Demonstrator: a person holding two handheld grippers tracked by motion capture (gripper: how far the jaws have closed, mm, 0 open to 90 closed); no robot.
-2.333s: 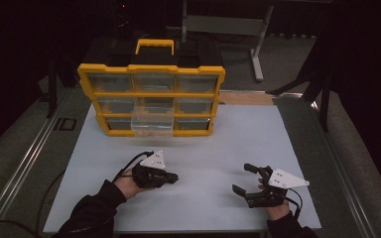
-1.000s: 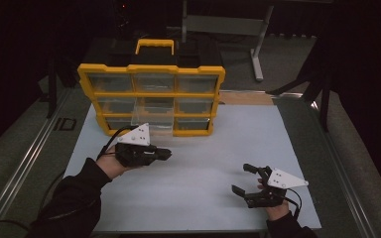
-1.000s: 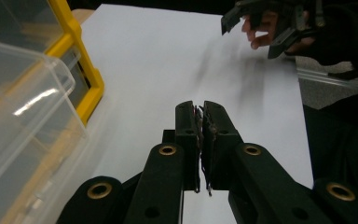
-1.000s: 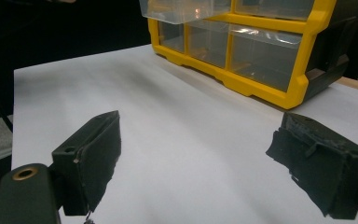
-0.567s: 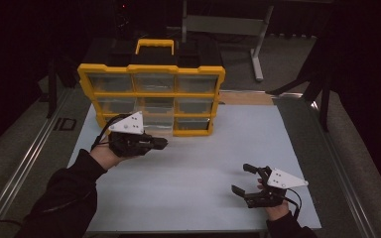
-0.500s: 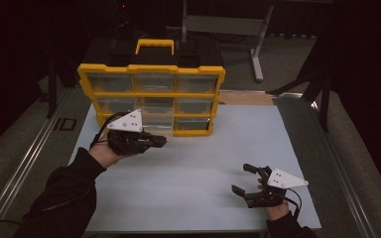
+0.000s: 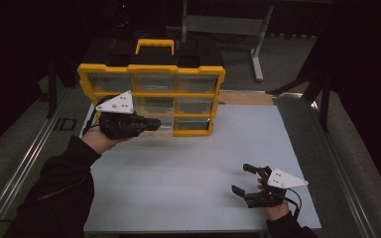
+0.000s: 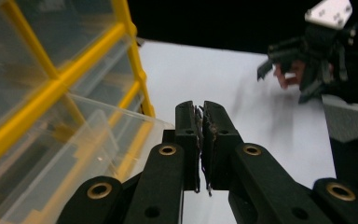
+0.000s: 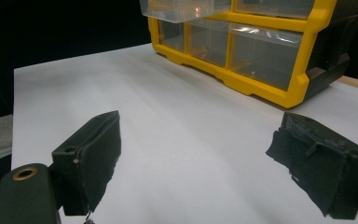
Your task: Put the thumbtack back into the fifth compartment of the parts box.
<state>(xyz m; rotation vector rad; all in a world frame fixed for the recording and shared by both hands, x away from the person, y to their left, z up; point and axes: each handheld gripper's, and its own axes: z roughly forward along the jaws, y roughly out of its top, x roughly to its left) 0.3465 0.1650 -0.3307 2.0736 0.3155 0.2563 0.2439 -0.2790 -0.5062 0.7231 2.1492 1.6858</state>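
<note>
A yellow organizer [image 7: 151,92] with clear drawers stands at the back of the white table; its frame also shows in the left gripper view [image 8: 51,84] and the right gripper view [image 9: 242,79]. One clear drawer [image 8: 98,135] in its lower rows sticks out a little [image 9: 182,9]. My left gripper [image 7: 154,124] hangs above the table in front of the lower left drawers, shut with nothing between its pads, its tips [image 8: 199,109] just beside the protruding drawer's corner. My right gripper [image 7: 240,178] rests low at the near right, open and empty [image 9: 200,140].
The white table top [image 7: 188,168] stretches between the two hands. A metal rail [image 7: 30,163] runs along the table's left side. A grey desk frame [image 7: 258,54] stands behind the organizer on the dark floor. A strip of bare wood [image 7: 248,97] shows right of the organizer.
My left hand has risen and moved left and away from me, from mid table up to the organizer's lower left drawers, jaws staying shut. The right gripper has kept still.
</note>
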